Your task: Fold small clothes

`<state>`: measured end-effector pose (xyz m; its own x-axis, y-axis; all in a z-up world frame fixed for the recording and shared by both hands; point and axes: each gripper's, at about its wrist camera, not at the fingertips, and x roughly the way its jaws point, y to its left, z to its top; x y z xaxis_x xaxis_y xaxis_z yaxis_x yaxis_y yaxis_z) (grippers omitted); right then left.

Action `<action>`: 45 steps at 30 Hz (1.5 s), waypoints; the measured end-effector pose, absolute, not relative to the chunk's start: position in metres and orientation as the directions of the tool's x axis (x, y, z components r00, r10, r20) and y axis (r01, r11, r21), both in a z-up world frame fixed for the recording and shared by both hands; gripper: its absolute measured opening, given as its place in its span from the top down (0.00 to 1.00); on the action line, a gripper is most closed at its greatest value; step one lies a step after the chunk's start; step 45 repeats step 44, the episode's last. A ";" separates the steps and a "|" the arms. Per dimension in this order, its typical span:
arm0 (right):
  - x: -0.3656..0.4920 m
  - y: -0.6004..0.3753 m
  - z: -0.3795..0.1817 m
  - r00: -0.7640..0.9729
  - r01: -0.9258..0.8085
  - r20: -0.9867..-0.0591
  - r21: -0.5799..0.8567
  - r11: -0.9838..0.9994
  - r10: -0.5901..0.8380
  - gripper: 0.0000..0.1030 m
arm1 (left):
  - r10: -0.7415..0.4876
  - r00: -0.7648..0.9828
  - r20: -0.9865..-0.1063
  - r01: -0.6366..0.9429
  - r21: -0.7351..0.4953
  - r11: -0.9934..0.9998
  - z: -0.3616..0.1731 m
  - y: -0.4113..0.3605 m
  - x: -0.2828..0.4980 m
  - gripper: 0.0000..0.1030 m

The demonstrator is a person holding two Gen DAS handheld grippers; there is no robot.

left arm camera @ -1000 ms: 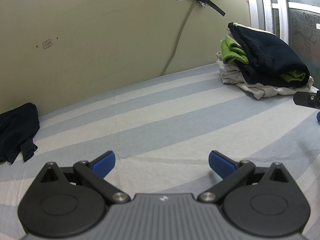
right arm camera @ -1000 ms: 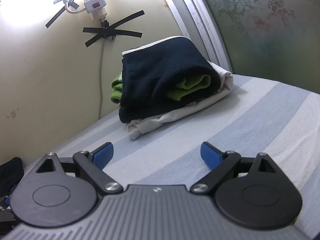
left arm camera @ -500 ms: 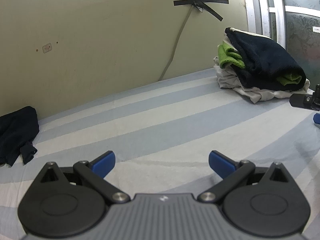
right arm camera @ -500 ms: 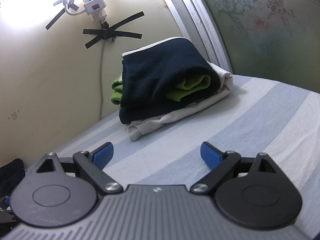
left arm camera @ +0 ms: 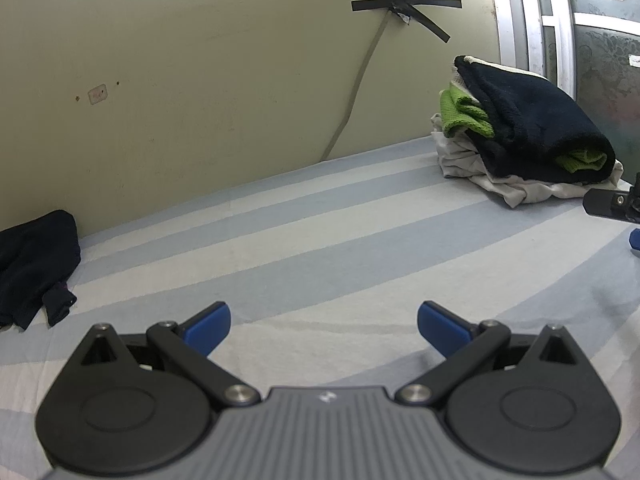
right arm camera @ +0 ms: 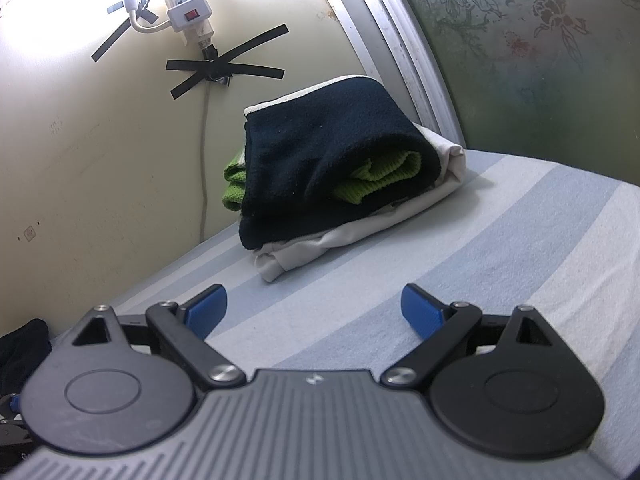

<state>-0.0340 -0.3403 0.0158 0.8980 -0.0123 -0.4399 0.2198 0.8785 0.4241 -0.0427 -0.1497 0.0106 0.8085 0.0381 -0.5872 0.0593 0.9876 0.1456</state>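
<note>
Both blue-tipped grippers, left gripper [left arm camera: 324, 324] and right gripper [right arm camera: 314, 308], hover spread and empty over the blue-striped bedsheet [left arm camera: 320, 232], near the folded pile of dark, green and white clothes [right arm camera: 336, 168].

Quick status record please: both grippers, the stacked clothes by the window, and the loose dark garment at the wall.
left gripper: open, empty, over the blue-and-white striped sheet
right gripper: open, empty, facing the stack
folded stack: dark navy cloth wrapped around green knit, on white fabric
loose dark crumpled garment: unfolded, far left by the wall
</note>
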 end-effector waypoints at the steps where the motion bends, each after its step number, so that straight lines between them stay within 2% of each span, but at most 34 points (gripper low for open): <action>1: -0.034 -0.340 0.016 0.898 0.220 -0.440 0.424 0.878 -0.012 0.07 | 0.038 0.808 -0.589 0.058 0.144 0.988 0.011 -0.149 -0.043 0.00; 45: -0.035 -0.340 0.016 0.899 0.220 -0.438 0.426 0.878 -0.012 0.07 | 0.044 0.820 -0.571 0.070 0.176 0.982 0.010 -0.152 -0.043 0.00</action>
